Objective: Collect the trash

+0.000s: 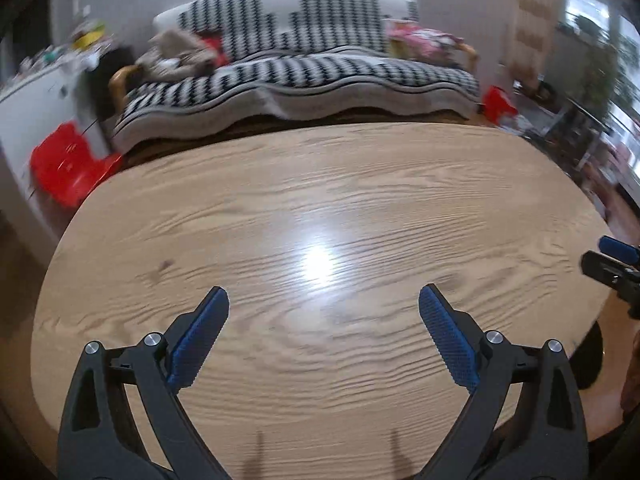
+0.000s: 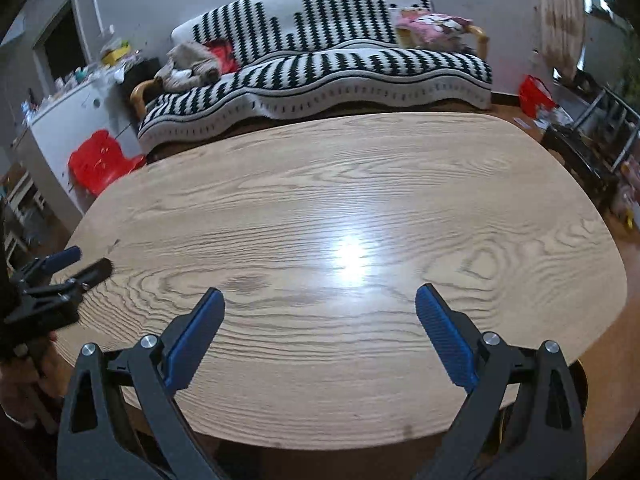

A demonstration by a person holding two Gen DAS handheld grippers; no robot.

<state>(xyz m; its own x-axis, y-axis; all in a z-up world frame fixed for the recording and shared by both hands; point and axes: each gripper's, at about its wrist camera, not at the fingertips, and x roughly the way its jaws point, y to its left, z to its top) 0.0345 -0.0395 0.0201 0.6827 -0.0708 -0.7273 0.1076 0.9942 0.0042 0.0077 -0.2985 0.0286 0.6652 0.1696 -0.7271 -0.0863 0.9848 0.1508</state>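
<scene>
No trash shows in either view. My left gripper hangs open over the near part of a bare oval wooden table, nothing between its blue pads. My right gripper is also open above the same table, empty. In the left wrist view the right gripper's tips poke in at the right edge. In the right wrist view the left gripper appears at the left edge over the table's rim, held by a hand.
Behind the table stands a sofa with a black-and-white zigzag cover, with clothes and a pink toy on it. A red plastic chair sits at the left, a red bin at the right, a white cabinet at far left.
</scene>
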